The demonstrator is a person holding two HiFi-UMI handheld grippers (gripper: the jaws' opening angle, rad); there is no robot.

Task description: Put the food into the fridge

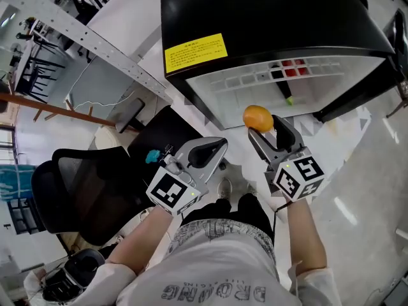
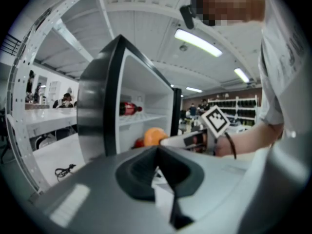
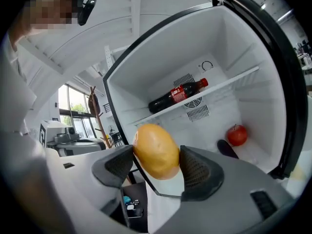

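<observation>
Chair (image 1: 70,190) in black stands off to the left of the fridge (image 1: 274,18), well apart from it. The fridge is black outside and white inside, and its door is wide open. A yellow sticker (image 1: 196,52) is on top of the fridge.

Next comes the left gripper (image 1: 217,146), held in front of the fridge and a little to the left. Its fingers (image 2: 141,167) are pressed together with nothing between them.

The right gripper (image 1: 266,127) is held up just in front of the open fridge. Its fingers (image 3: 197,167) are part way open and squeeze an orange (image 1: 258,118) from both sides. The orange is outside the fridge, close to the open front.

Inside the fridge a bottle (image 3: 178,94) of dark drink with a red label lies on its side on the white shelf (image 3: 229,84). Under that shelf, at the bottom of the fridge and more to the right, sits a red apple (image 3: 237,134). A small dark thing (image 3: 225,148) lies just beside the apple; I cannot tell what it is.
</observation>
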